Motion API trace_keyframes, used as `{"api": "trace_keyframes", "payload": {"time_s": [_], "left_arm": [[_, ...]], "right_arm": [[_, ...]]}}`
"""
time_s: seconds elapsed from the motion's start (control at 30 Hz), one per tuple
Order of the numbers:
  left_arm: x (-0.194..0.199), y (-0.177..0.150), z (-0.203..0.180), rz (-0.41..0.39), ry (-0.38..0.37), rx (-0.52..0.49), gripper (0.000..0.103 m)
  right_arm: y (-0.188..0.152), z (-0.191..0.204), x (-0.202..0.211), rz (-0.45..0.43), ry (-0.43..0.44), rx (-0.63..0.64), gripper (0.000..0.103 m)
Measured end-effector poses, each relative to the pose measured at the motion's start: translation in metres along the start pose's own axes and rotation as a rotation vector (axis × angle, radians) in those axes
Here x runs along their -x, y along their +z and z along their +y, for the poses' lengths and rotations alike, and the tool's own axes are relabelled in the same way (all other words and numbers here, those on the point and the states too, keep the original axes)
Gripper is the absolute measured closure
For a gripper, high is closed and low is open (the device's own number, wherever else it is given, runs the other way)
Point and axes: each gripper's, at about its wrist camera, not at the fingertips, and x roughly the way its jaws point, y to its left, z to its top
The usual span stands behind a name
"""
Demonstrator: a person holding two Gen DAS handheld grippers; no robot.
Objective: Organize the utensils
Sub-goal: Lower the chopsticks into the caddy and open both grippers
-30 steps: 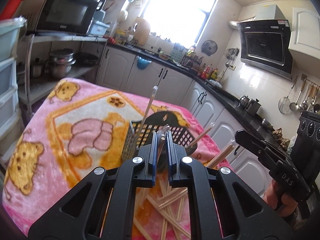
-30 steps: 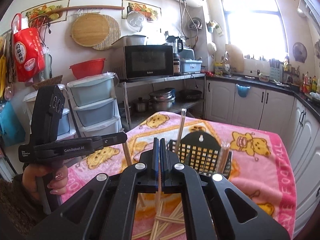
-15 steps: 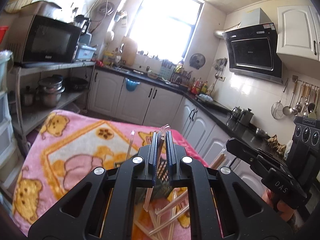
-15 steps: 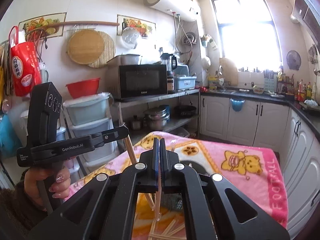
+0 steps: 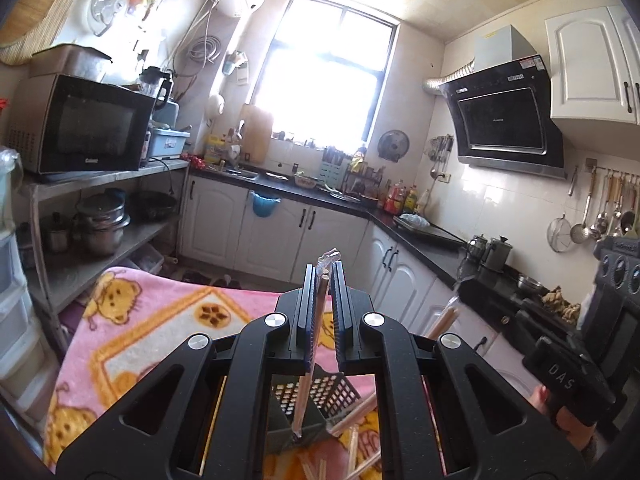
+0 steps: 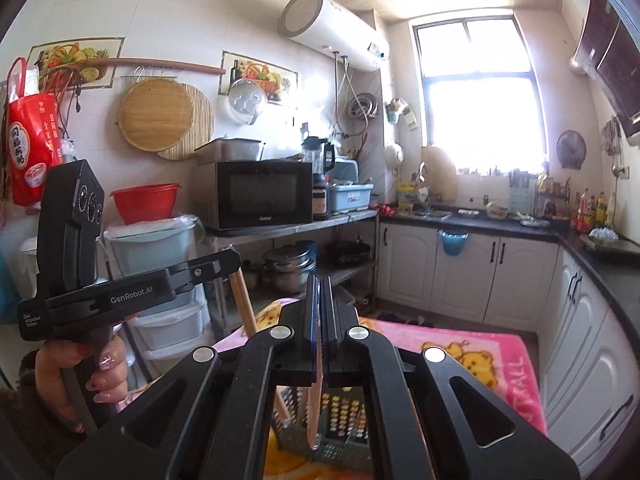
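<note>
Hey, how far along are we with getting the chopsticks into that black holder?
Done: nothing is visibly standing in the black perforated holder on its own.

In hand: the left claw is shut on a wrapped pair of chopsticks, and the right claw is shut on another pair. Both pairs hang with their lower tips at the holder.

Left: several loose chopsticks lie on the pink blanket.

Left gripper (image 5: 322, 280): black, blue pads, silver screws | right gripper (image 6: 319, 292): same build | left hand (image 6: 76, 376): wore red nail polish
</note>
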Motion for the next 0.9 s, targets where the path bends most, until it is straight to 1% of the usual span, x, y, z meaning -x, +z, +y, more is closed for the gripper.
{"api": "trace_keyframes", "payload": {"time_s": [0.07, 0.17, 0.4, 0.63, 0.8, 0.9], "left_arm": [[-0.001, 0.003, 0.001, -0.014, 0.017, -0.009, 0.098], [-0.005, 0.007, 0.003, -0.021, 0.023, -0.009, 0.098], [-0.018, 0.009, 0.012, -0.012, 0.043, 0.007, 0.098], [-0.03, -0.004, 0.021, 0.007, 0.057, 0.025, 0.098], [-0.037, -0.014, 0.024, 0.007, 0.072, 0.019, 0.098], [-0.041, -0.018, 0.023, 0.011, 0.083, 0.012, 0.098]], "right_arm": [[0.005, -0.001, -0.002, -0.011, -0.018, 0.018, 0.102], [0.012, -0.006, -0.007, -0.022, -0.047, 0.025, 0.101], [0.015, -0.022, -0.016, -0.04, -0.082, 0.008, 0.102], [0.007, -0.035, -0.029, -0.023, -0.101, -0.02, 0.101], [-0.004, -0.042, -0.037, -0.018, -0.118, -0.027, 0.101], [-0.012, -0.047, -0.044, 0.002, -0.124, -0.043, 0.101]]}}
